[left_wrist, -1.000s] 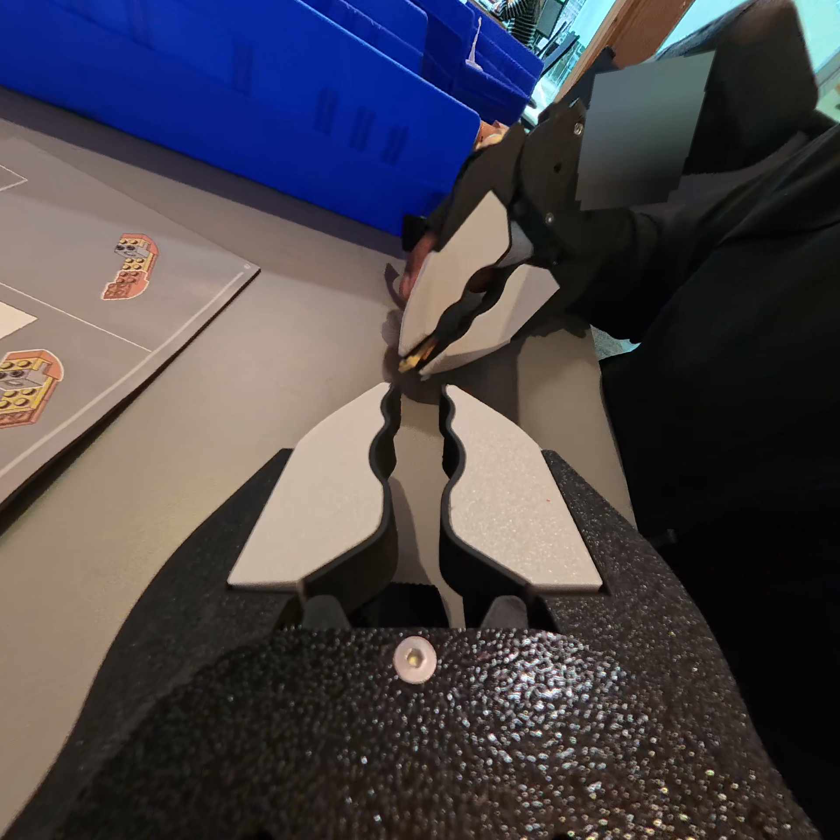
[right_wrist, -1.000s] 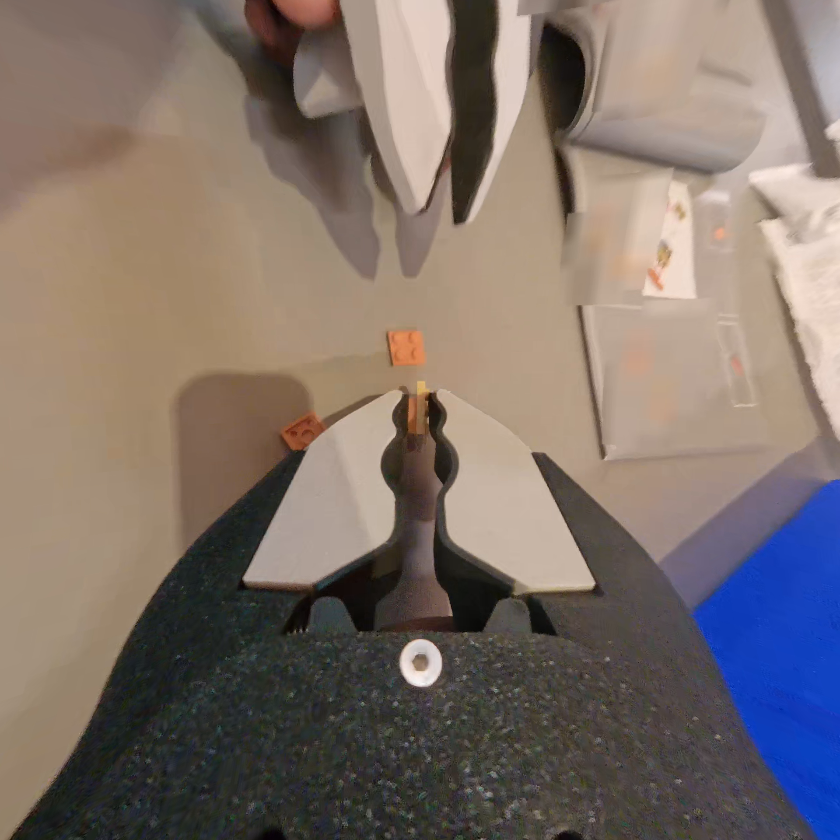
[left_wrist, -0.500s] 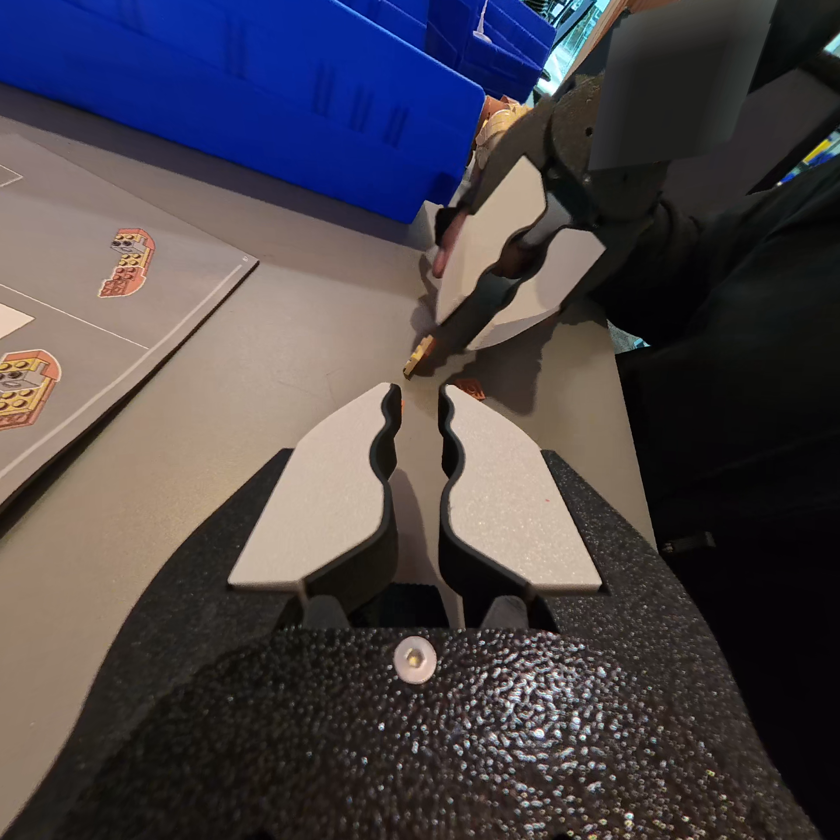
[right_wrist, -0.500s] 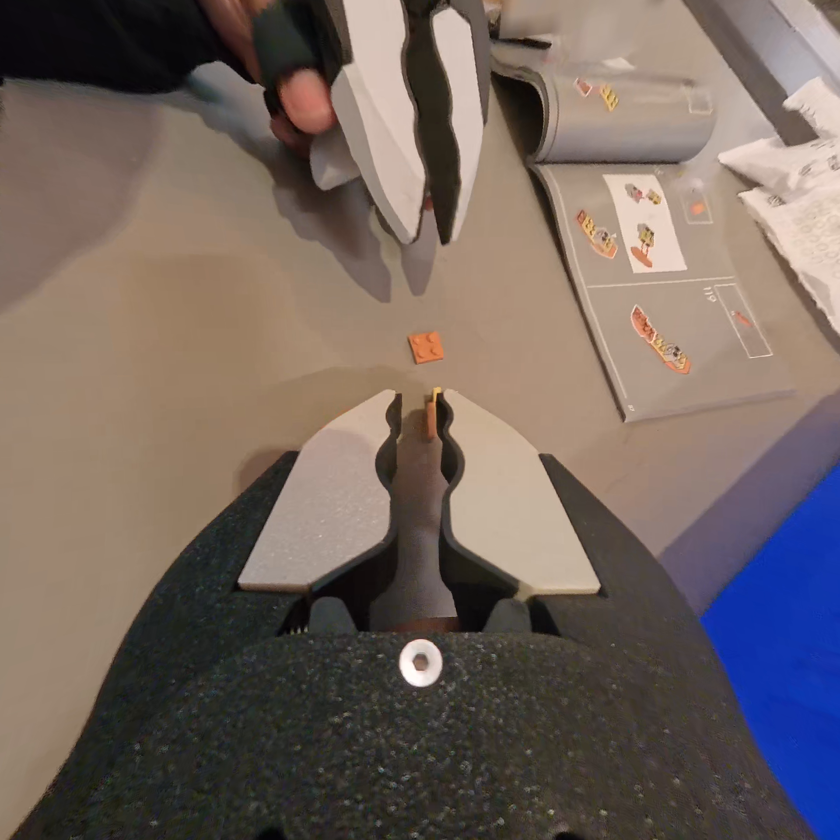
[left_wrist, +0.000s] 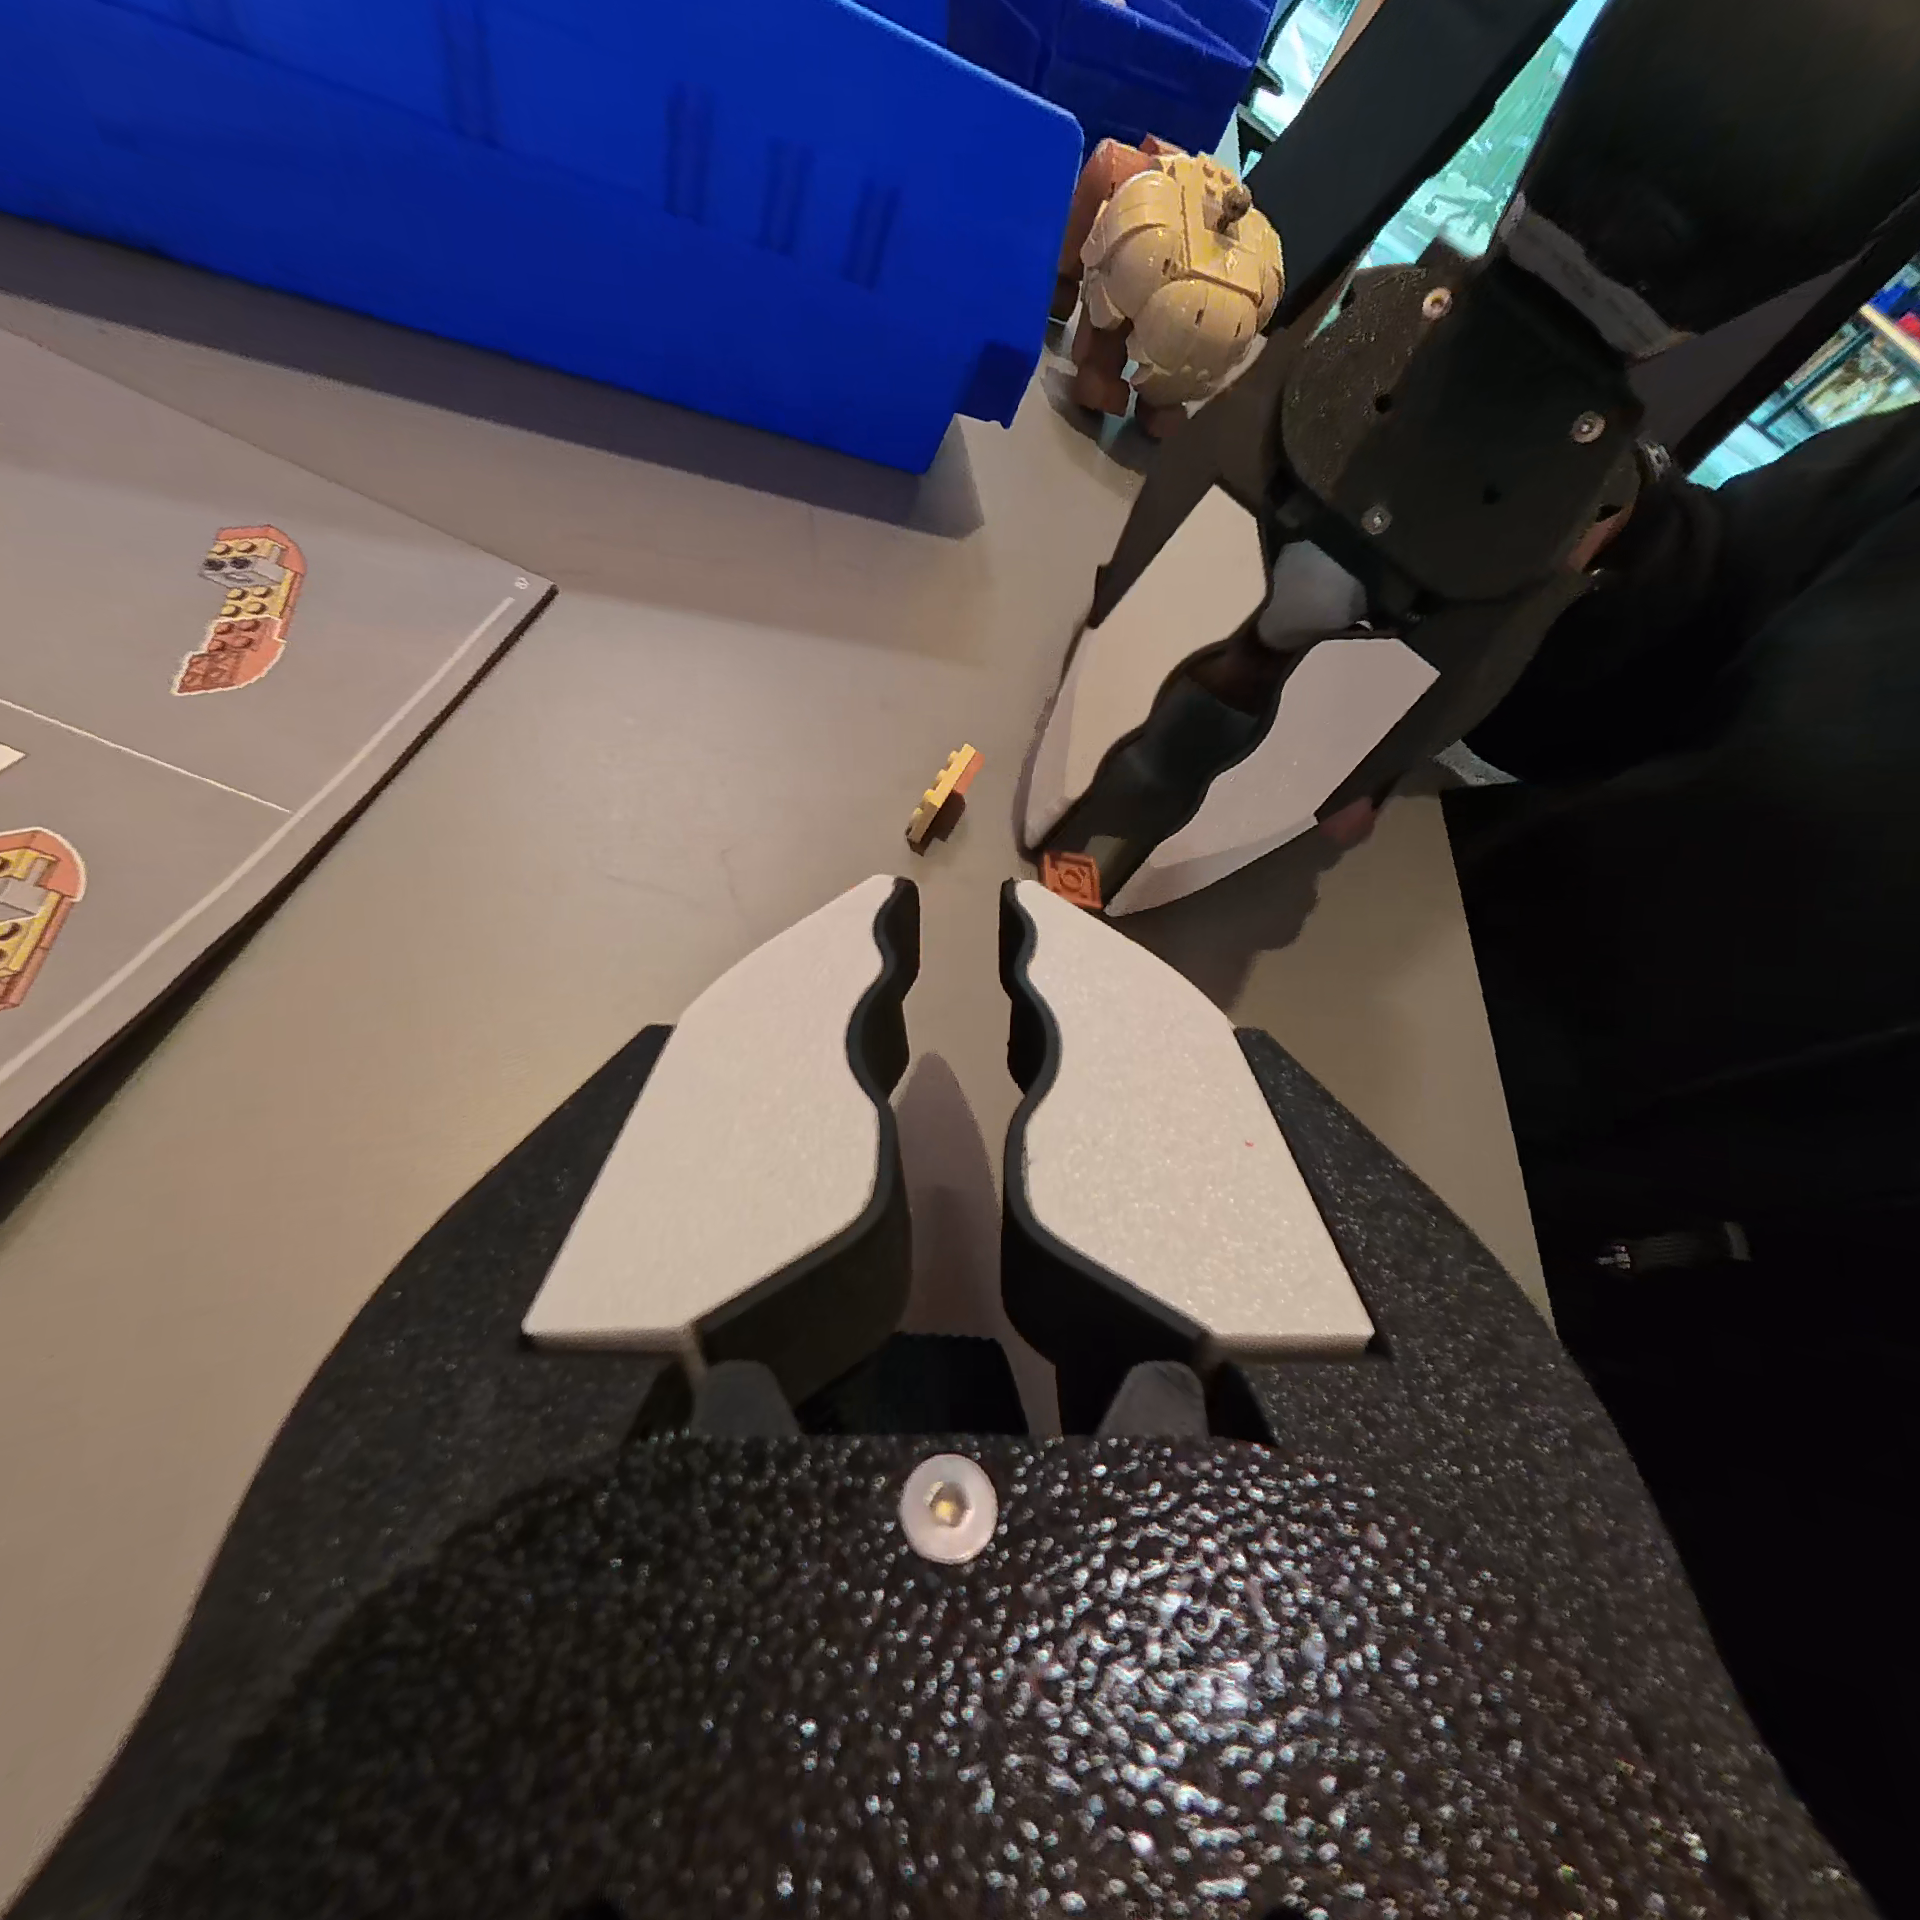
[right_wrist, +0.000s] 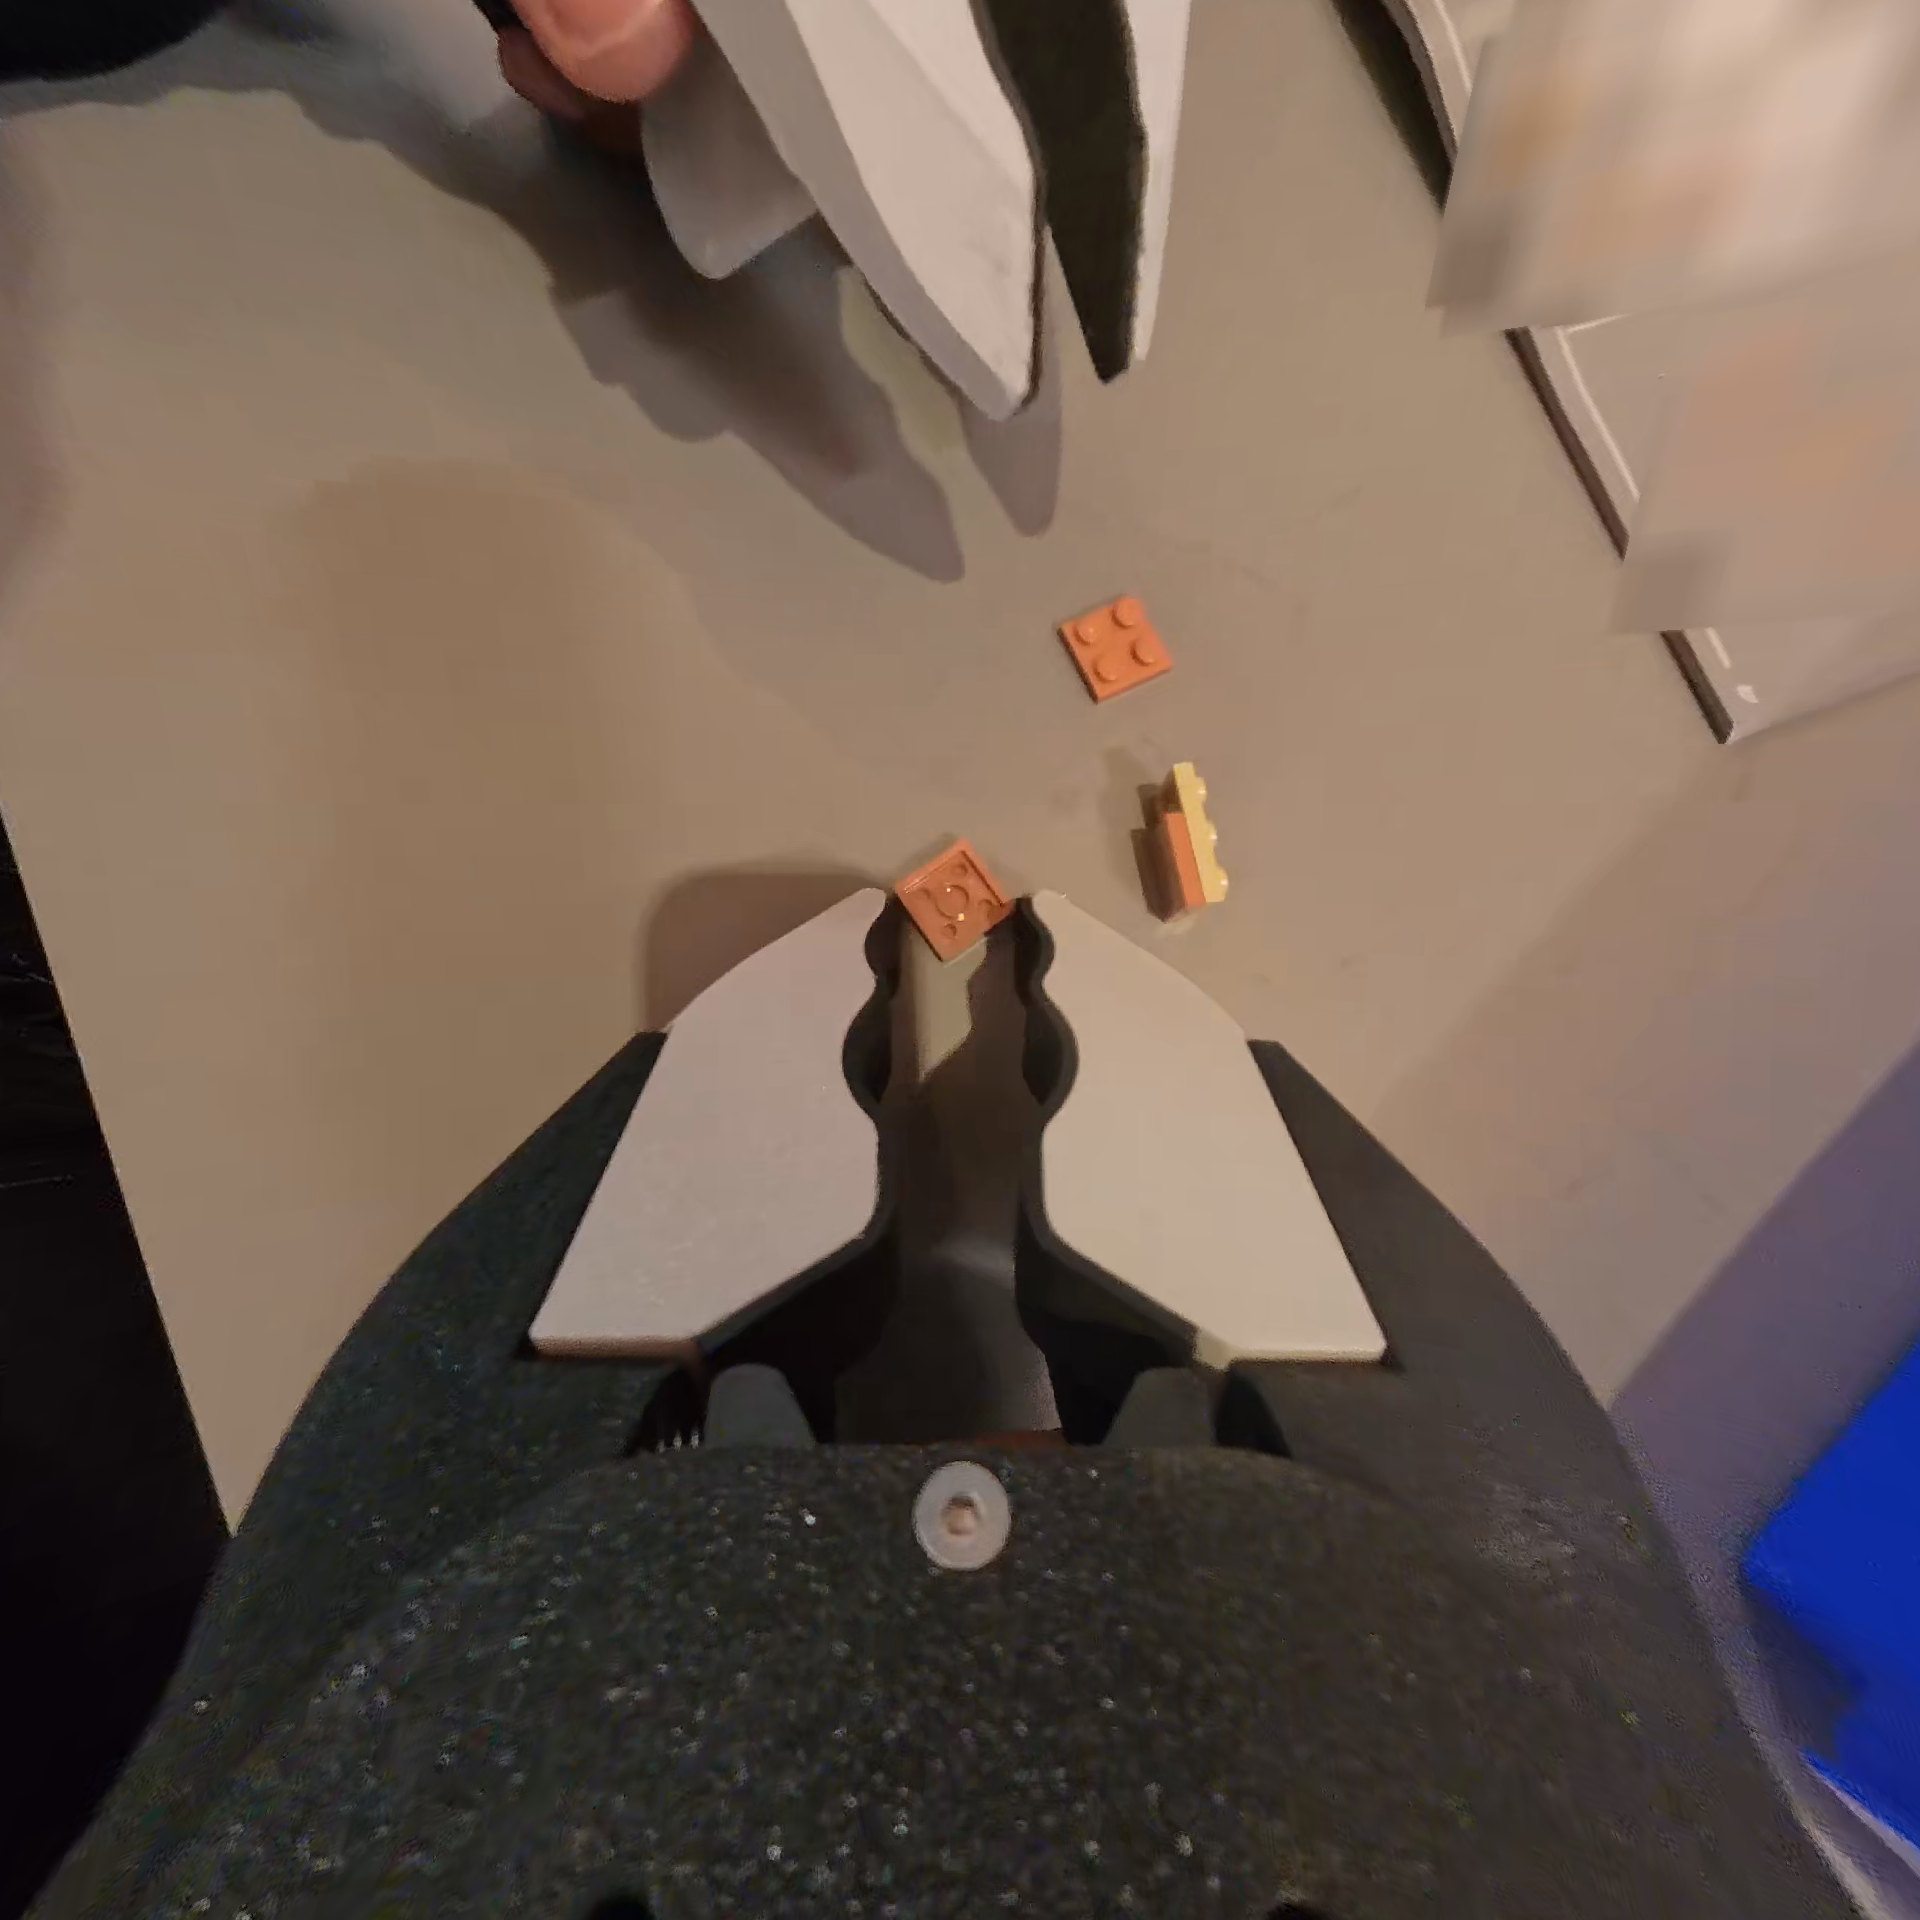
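1. Lying upside down on the grey table (right_wrist: 364, 727), a small orange plate (right_wrist: 954, 900) sits at the very tips of the right gripper (right_wrist: 954, 914), turned corner-on to the fingers rather than square to them
2. The right fingers stand partly apart around it; the plate rests on the table between them, not gripped
3. A yellow-and-orange piece (right_wrist: 1188, 840) lies just to the right of those tips, its long side running away from the camera; a second orange plate (right_wrist: 1114, 648) lies studs-up farther ahead
4. The left gripper (left_wrist: 958, 896) hovers slightly open and bare, farther from the overturned plate than the right one
5. The near edge of the overturned plate is cut off by the fingertips, and the booklet (right_wrist: 1662, 312) is blurred
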